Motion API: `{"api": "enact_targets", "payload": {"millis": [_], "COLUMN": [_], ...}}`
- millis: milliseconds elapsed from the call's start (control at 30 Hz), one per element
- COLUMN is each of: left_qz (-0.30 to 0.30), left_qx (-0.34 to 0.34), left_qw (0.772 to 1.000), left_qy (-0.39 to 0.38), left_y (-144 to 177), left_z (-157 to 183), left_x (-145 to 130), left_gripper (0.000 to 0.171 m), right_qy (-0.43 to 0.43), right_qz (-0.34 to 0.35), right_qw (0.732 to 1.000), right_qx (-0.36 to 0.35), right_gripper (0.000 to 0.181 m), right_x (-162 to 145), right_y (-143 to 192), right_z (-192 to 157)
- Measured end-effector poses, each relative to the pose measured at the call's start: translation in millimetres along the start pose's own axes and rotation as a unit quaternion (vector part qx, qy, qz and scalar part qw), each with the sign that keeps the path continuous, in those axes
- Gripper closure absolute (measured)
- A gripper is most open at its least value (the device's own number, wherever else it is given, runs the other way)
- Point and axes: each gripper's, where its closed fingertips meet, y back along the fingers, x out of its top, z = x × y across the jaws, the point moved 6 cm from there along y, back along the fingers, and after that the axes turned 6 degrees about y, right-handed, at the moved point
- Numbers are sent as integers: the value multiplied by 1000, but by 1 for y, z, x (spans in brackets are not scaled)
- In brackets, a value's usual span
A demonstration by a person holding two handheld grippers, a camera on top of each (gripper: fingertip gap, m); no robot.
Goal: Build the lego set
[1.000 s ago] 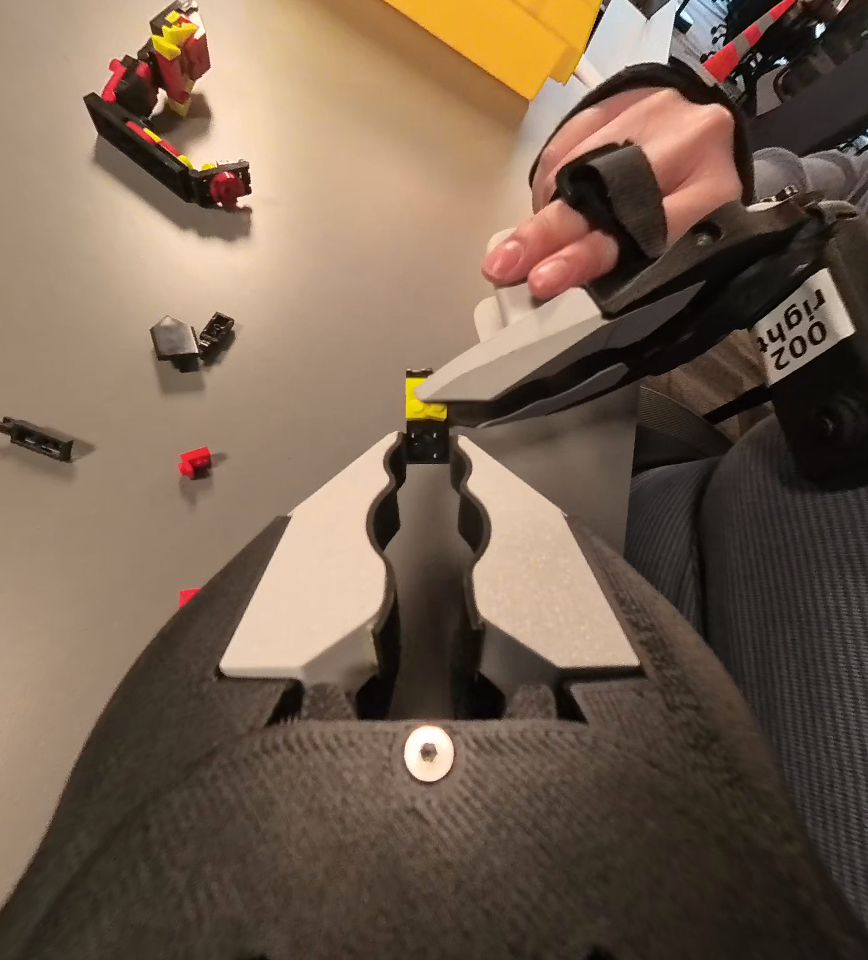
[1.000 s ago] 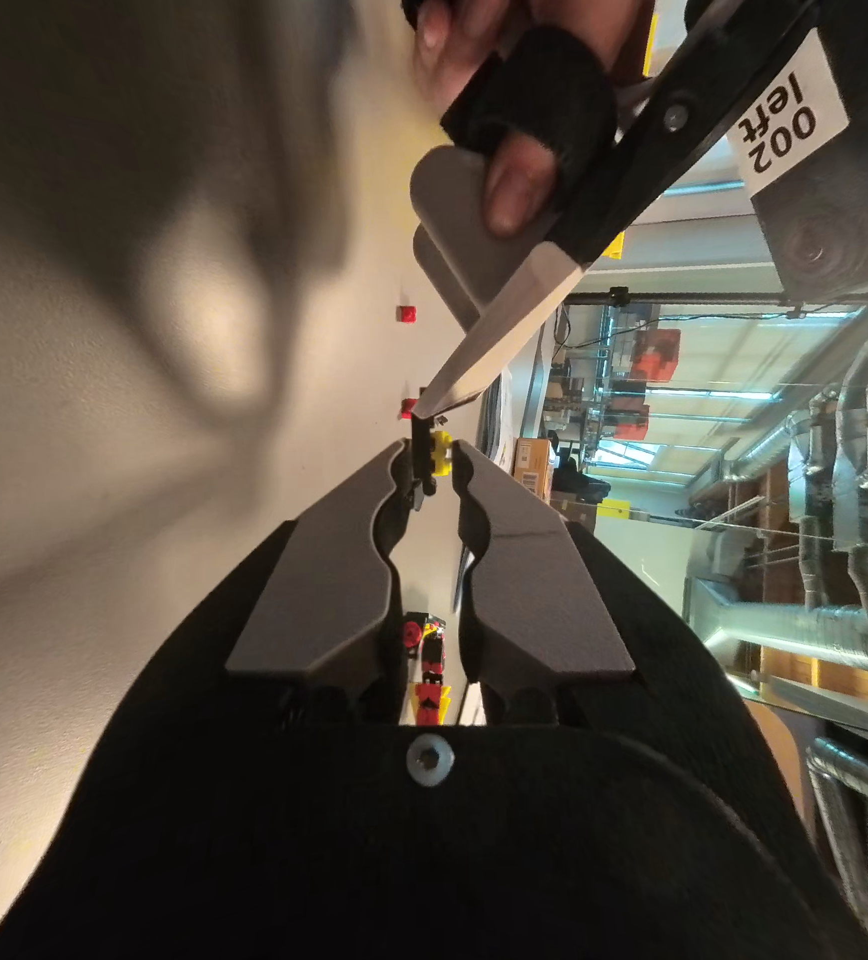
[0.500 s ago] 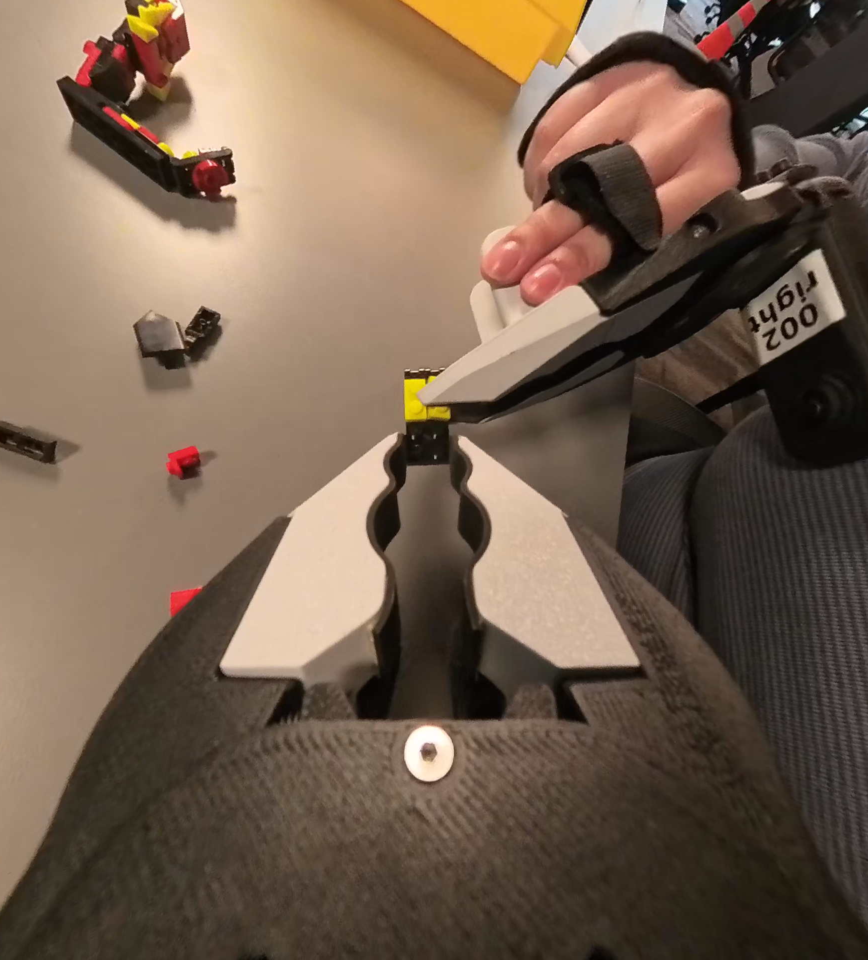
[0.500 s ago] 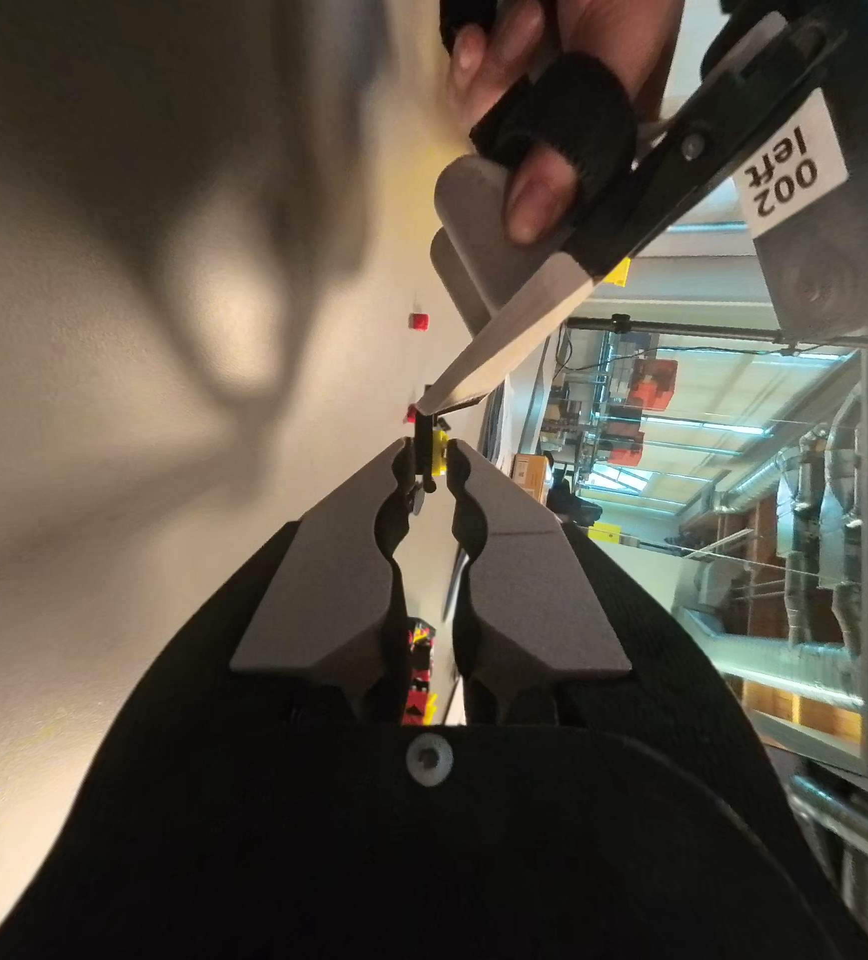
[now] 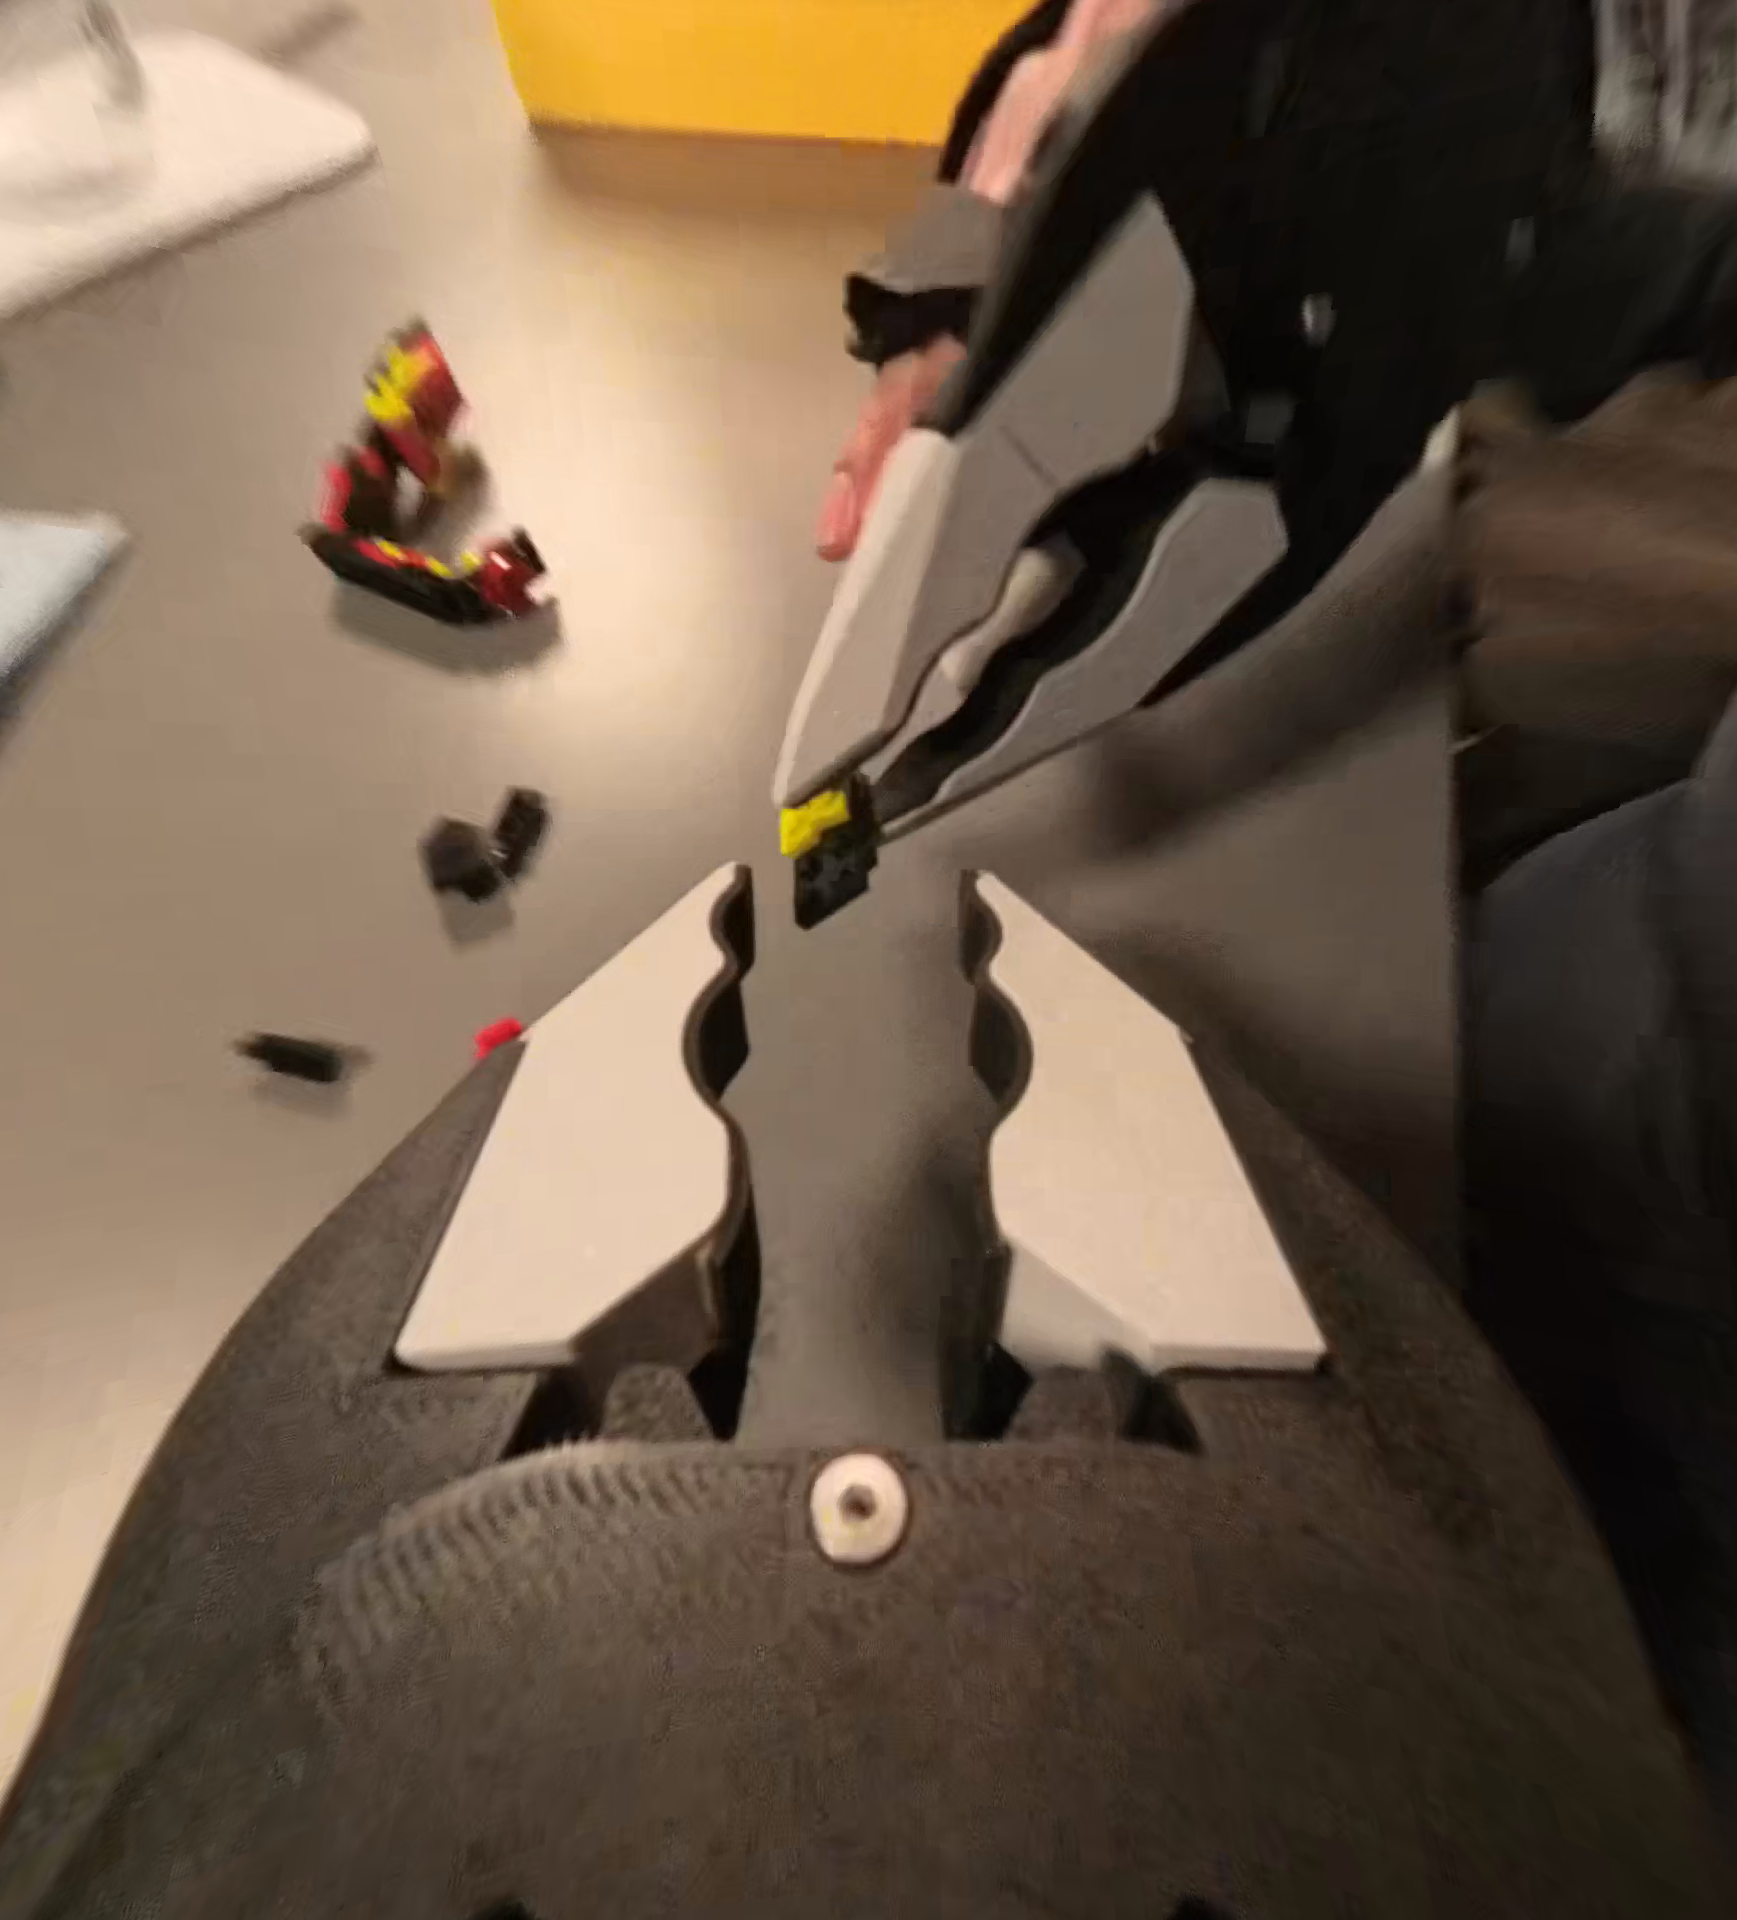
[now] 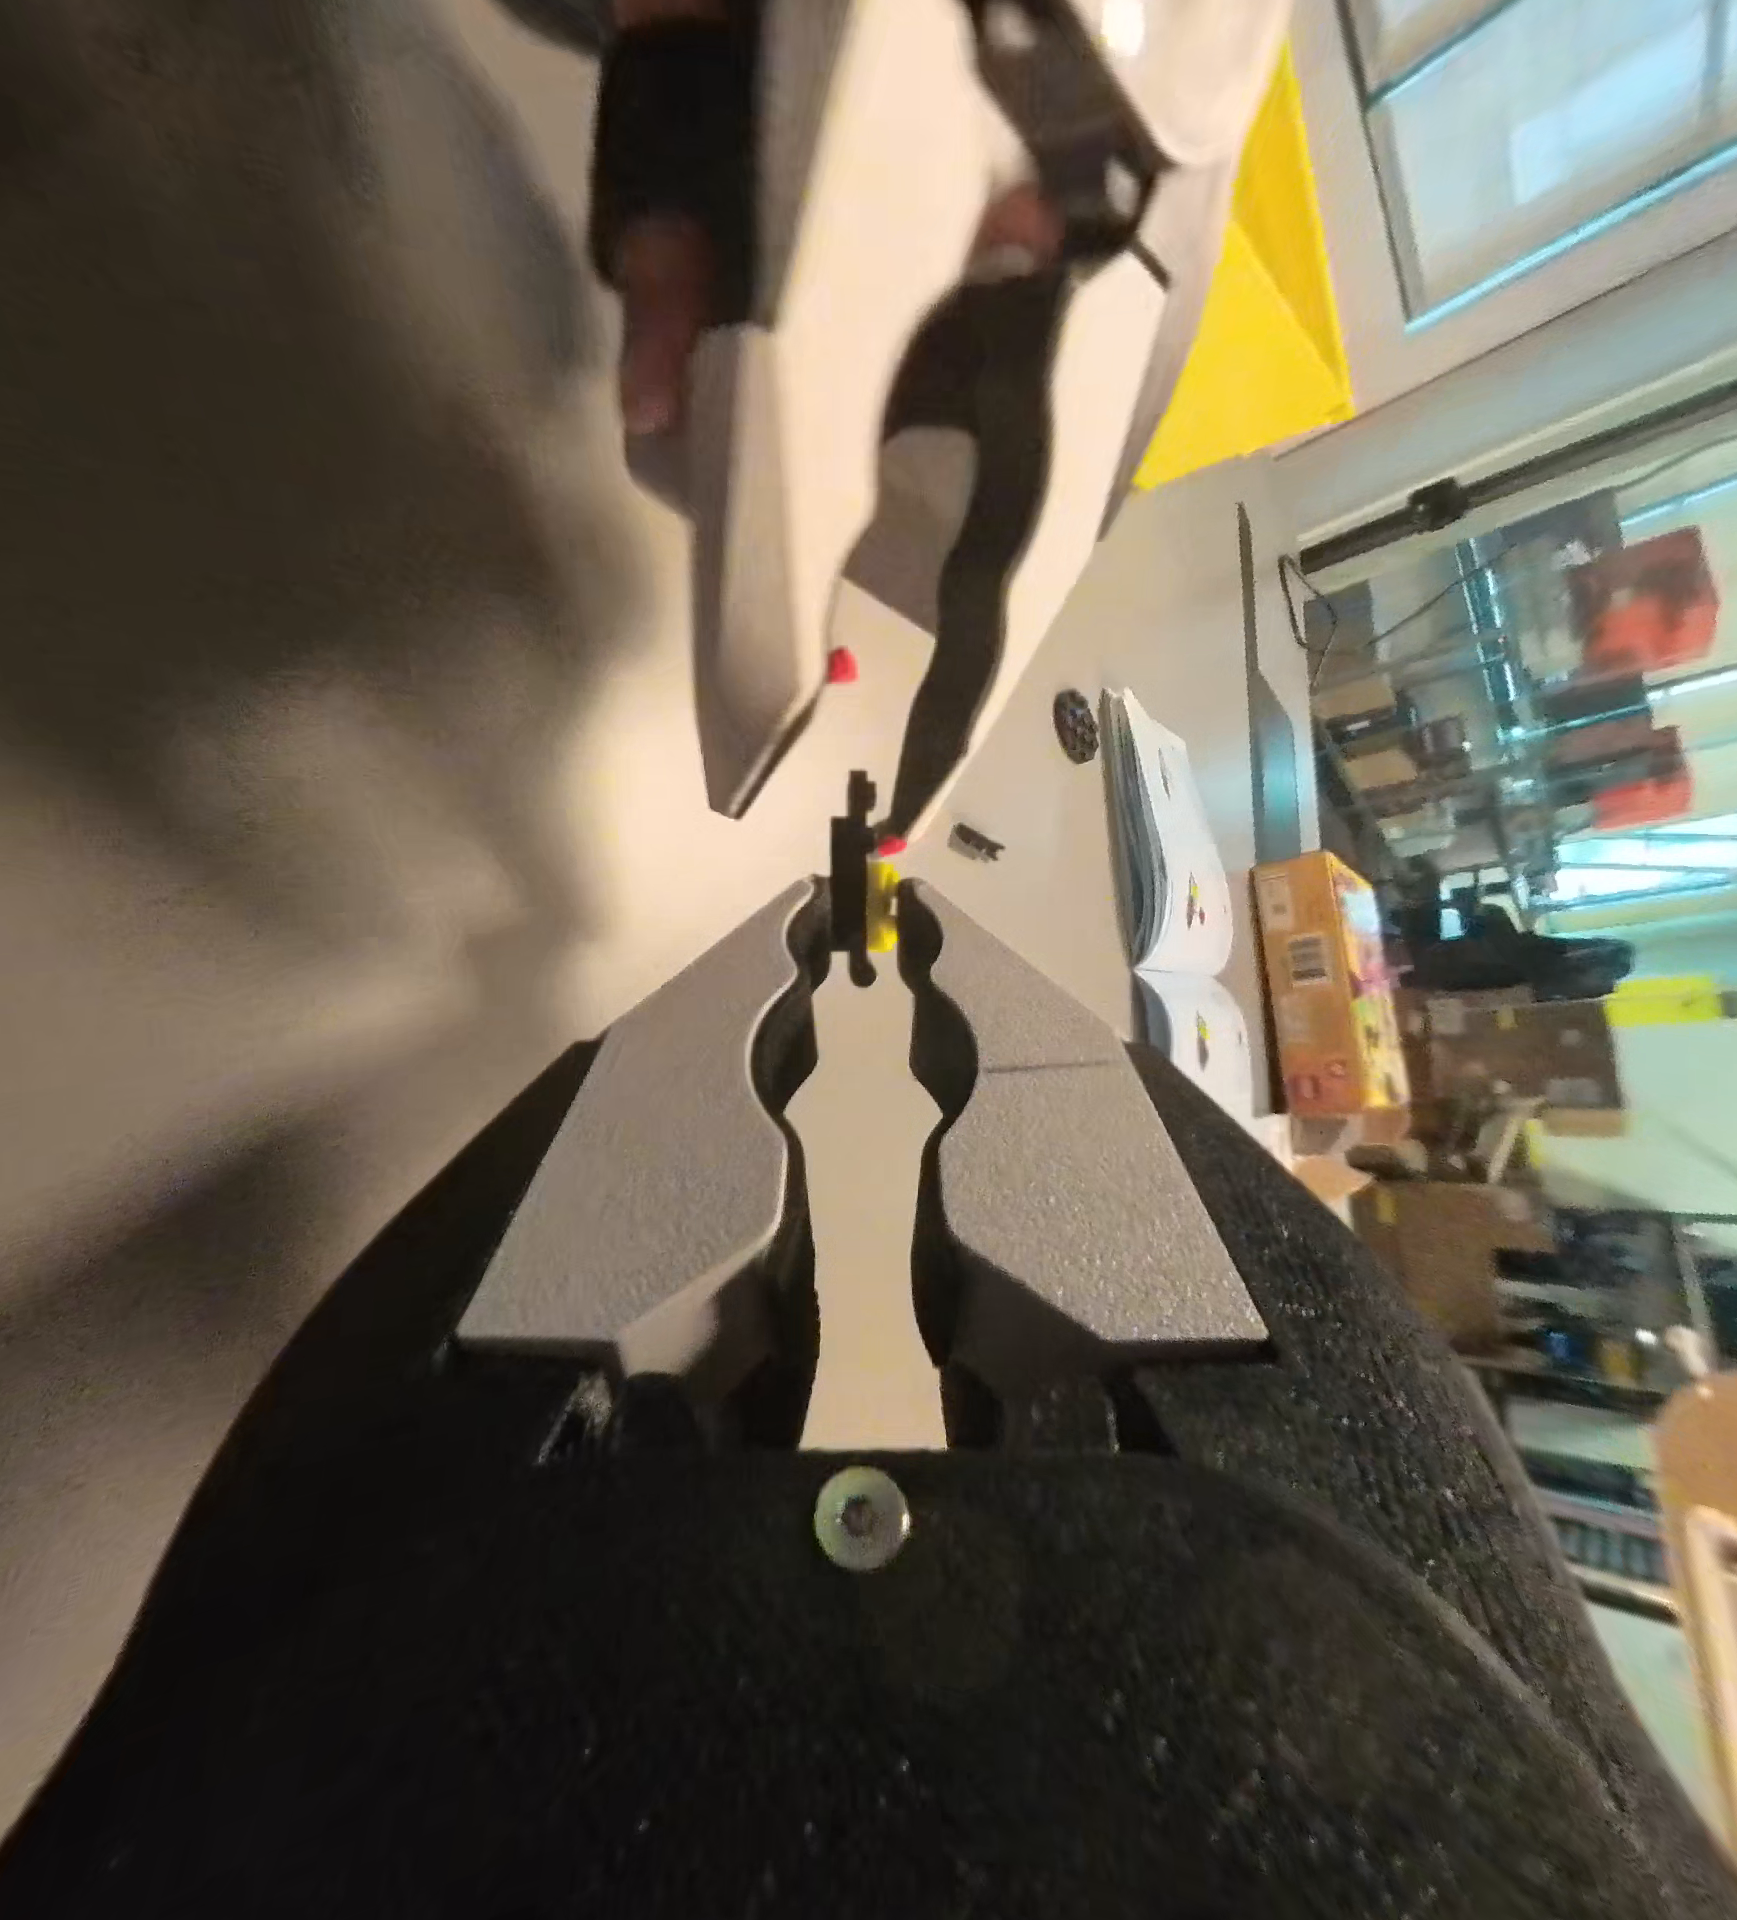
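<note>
A small black-and-yellow lego piece (image 5: pixel 828 857) is held in the tips of my right gripper (image 5: pixel 833 805), which comes in from the upper right. My left gripper (image 5: pixel 853 891) is open, its fingers apart on either side of the piece without touching it. In the right wrist view my right gripper (image 6: pixel 864 896) is shut on the piece (image 6: pixel 859 899), and the open left gripper (image 6: pixel 812 821) hangs just beyond it. A partly built red, black and yellow model (image 5: pixel 417 520) lies on the table to the far left.
Loose black pieces (image 5: pixel 479 842) (image 5: pixel 292 1055) and a red piece (image 5: pixel 498 1034) lie on the grey table (image 5: pixel 220 1195) left of my left gripper. A yellow box (image 5: pixel 739 62) stands at the back. Booklets (image 6: pixel 1165 831) and an orange box (image 6: pixel 1331 977) lie farther off. Left and right tips are no more than a few centimetres apart.
My left gripper has opened and let go of the black-and-yellow piece, which now stays in my right gripper alone. Both views have swung and are blurred.
</note>
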Motion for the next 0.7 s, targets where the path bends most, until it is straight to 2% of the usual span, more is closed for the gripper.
{"api": "enact_targets", "payload": {"millis": [100,233,333,400,700], "left_qz": [10,37,22,20,9], "left_qx": [67,129,139,156,180], "left_qw": [989,961,952,943,916], "left_qy": [-131,-243,-273,-292,-357], "left_y": [2,5,3,2,5], "left_z": [7,15,17,16,18], "left_x": [-1,4,2,1,2], "left_gripper": [135,148,152,164,165], "right_qy": [-40,-60,-69,-70,-19], "right_qz": [18,28,37,41,44], "right_qw": [999,998,997,996,999], "right_qx": [3,11,17,25,10], "right_gripper": [171,171,171,171,170], "right_x": [-1,-2,0,1,5], "right_y": [3,5,6,6,6], "right_z": [4,5,5,4,4]}}
